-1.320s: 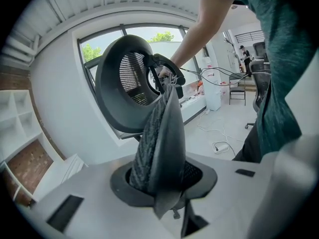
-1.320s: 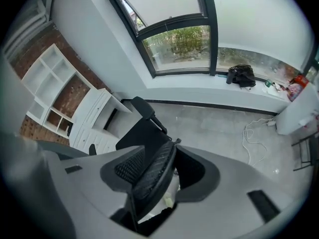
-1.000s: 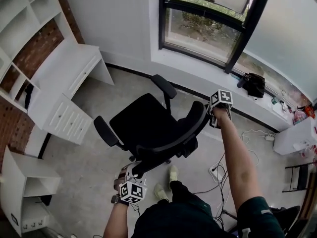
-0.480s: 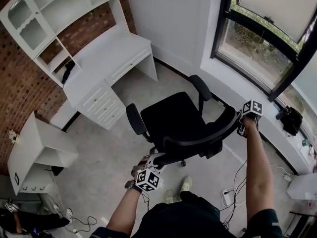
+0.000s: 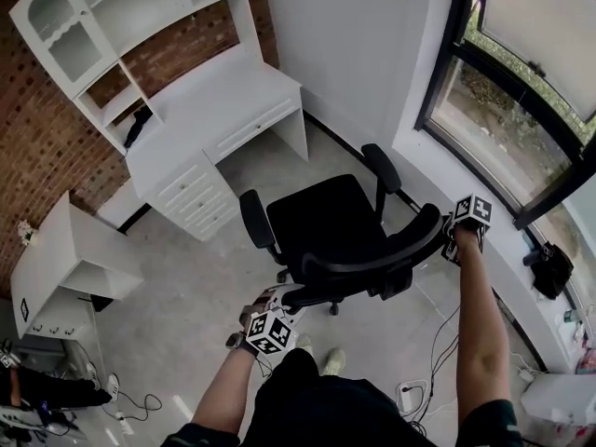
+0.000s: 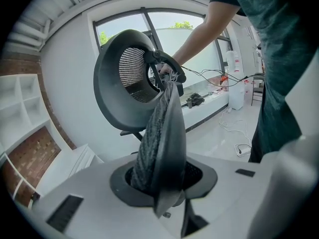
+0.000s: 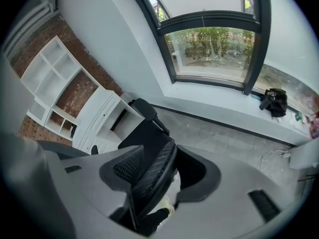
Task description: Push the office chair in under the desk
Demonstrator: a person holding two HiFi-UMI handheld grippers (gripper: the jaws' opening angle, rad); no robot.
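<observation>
The black office chair point(image 5: 321, 220) stands on the grey floor, its seat facing the white desk point(image 5: 219, 101) at the upper left, with a gap of floor between them. My left gripper point(image 5: 277, 307) is shut on the left edge of the curved backrest point(image 5: 372, 261). My right gripper point(image 5: 453, 242) is shut on the backrest's right edge. In the left gripper view the backrest rim point(image 6: 167, 133) runs up from between the jaws of the left gripper point(image 6: 162, 180). In the right gripper view the mesh edge point(image 7: 152, 171) lies between the jaws of the right gripper point(image 7: 157, 180).
A white hutch of shelves point(image 5: 121, 17) tops the desk against a brick wall. A low white cabinet point(image 5: 65, 268) stands at the left. The window sill point(image 5: 438, 170) runs along the right with a black bag point(image 5: 551, 270). A power strip and cables point(image 5: 410, 394) lie behind the chair.
The chair and both grippers have moved across the floor toward the desk, which now shows fuller and closer. Both grips on the backrest look unchanged.
</observation>
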